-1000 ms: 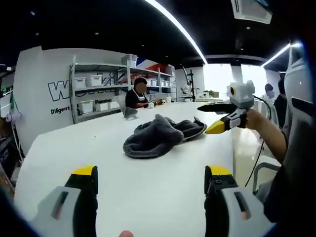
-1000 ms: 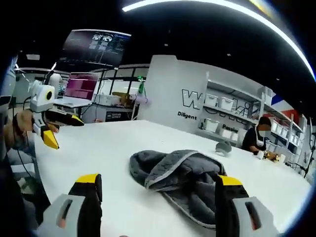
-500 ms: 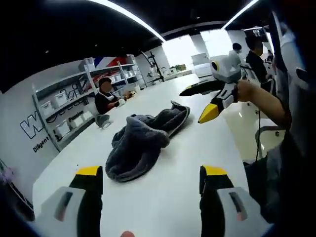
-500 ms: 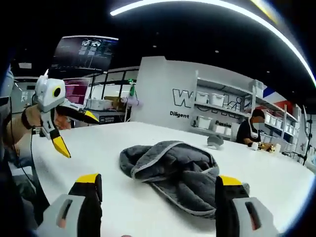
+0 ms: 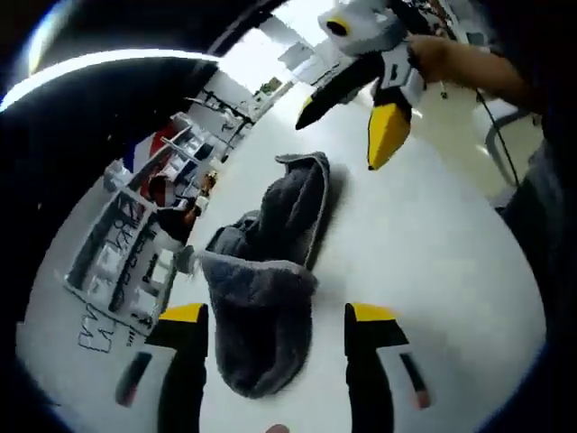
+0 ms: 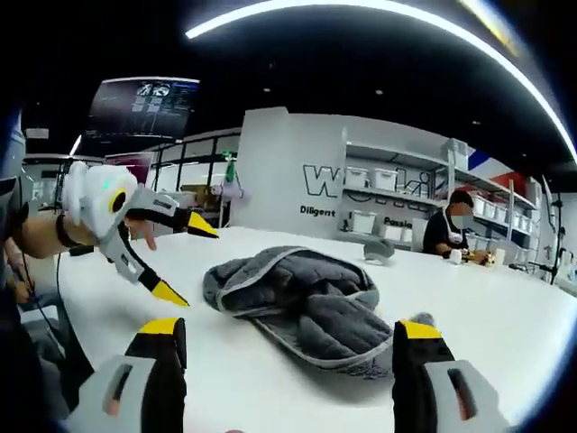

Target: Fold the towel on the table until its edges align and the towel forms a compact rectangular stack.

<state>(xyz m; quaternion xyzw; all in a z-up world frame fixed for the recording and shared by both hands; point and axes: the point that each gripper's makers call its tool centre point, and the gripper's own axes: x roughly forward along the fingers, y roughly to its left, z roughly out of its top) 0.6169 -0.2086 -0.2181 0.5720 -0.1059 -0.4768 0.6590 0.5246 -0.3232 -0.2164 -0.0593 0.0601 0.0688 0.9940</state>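
A crumpled dark grey towel (image 5: 270, 271) with a lighter hem lies bunched on the white table (image 5: 433, 271). My left gripper (image 5: 278, 316) is open, and its yellow-tipped jaws straddle the near end of the towel. I cannot tell whether they touch it. My right gripper (image 5: 343, 135), held by a hand, hangs open above the table at the towel's far end. In the right gripper view the towel (image 6: 297, 302) lies just ahead of the open right gripper (image 6: 290, 329). The left gripper (image 6: 187, 262) is at the towel's left side, jaws spread.
A small grey object (image 6: 379, 248) sits on the table (image 6: 505, 316) behind the towel. A seated person (image 6: 455, 230) is at the far end. Shelves with white bins (image 6: 397, 194) line the wall. The table edge (image 5: 509, 225) runs close to the person holding the grippers.
The left gripper has moved in toward the towel and rolled, so its view has tilted and the towel now lies between its jaws. The right gripper has edged closer. The towel lies as before.
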